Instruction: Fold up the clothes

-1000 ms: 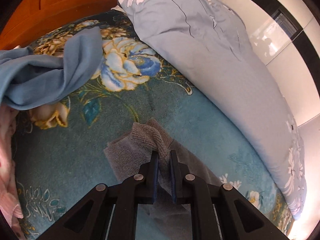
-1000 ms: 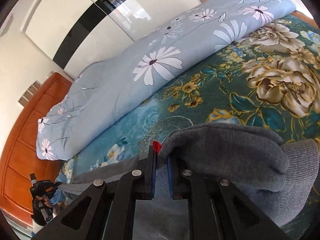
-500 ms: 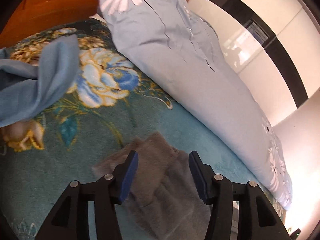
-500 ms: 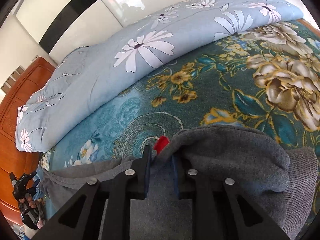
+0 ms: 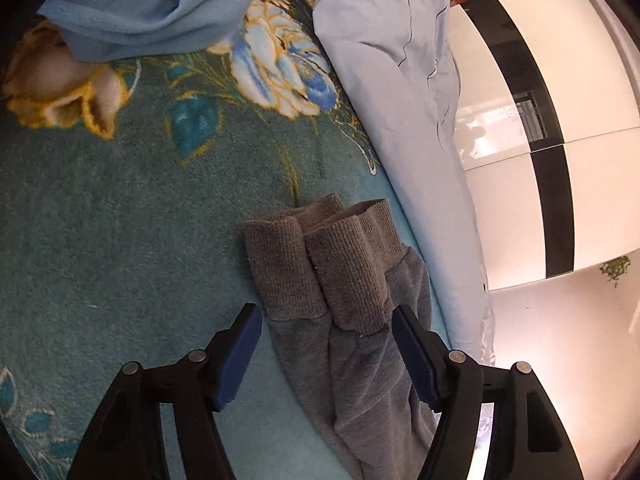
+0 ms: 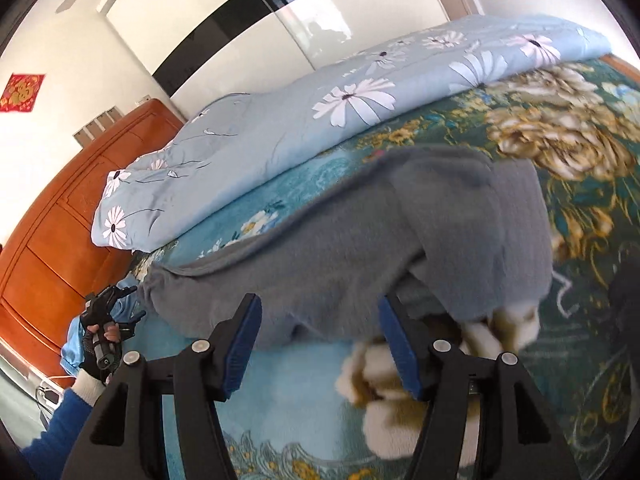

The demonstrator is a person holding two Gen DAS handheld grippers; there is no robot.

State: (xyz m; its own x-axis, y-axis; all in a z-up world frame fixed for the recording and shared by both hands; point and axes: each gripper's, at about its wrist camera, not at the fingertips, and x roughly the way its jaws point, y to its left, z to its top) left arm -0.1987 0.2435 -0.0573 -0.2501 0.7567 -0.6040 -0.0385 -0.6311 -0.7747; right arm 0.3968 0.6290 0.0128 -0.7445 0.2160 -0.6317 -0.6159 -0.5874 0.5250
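Grey pants let go on the flowery bed

The left gripper point(image 5: 326, 344) is opening wide, and the soft grey pants point(image 5: 352, 300) (two ribbed cuffs side by side) lie loose between its blue pads on the fuzzy teal flower blanket point(image 5: 120, 208). The right gripper point(image 6: 320, 340) is opening too, with the pants' thick end just ahead. A second ago both pinched the cloth. A daisy quilt point(image 6: 280, 128) lies behind.

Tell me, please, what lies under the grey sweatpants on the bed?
The grey sweatpants rest directly on the teal floral blanket, their ribbed cuffs stacked side by side. Whatever part of the pattern lies beneath them is covered.
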